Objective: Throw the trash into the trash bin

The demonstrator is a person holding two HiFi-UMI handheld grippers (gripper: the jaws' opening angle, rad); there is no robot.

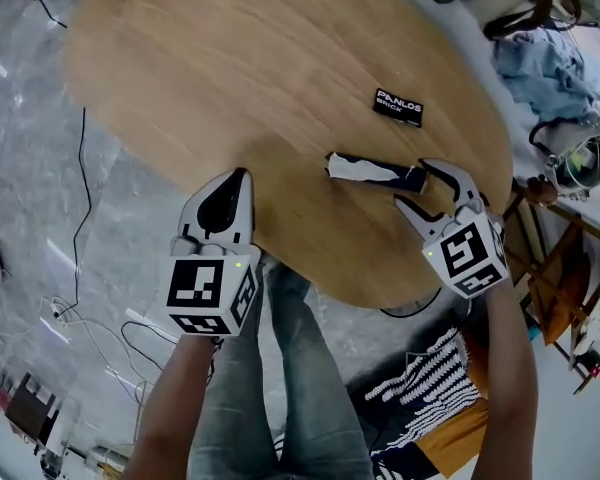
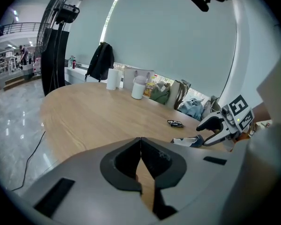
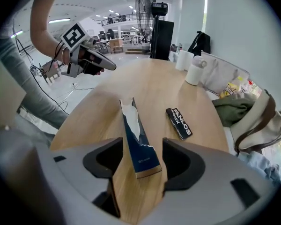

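The right tongs point(image 1: 412, 185) gaped wide astride the near end of a torn wrapper point(image 1: 365, 169) lying on the table point(image 1: 230, 78). The left tongs point(image 1: 240, 177) were pressed together, holding nothing.

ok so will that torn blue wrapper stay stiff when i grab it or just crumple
Probably crumples: the wrapper is torn open with a ragged white edge, so it looks like thin, empty film. Likely very light, so a nudge may slide it on the smooth table. It lies flat between the open jaws of the right gripper, so rolling seems unlikely.
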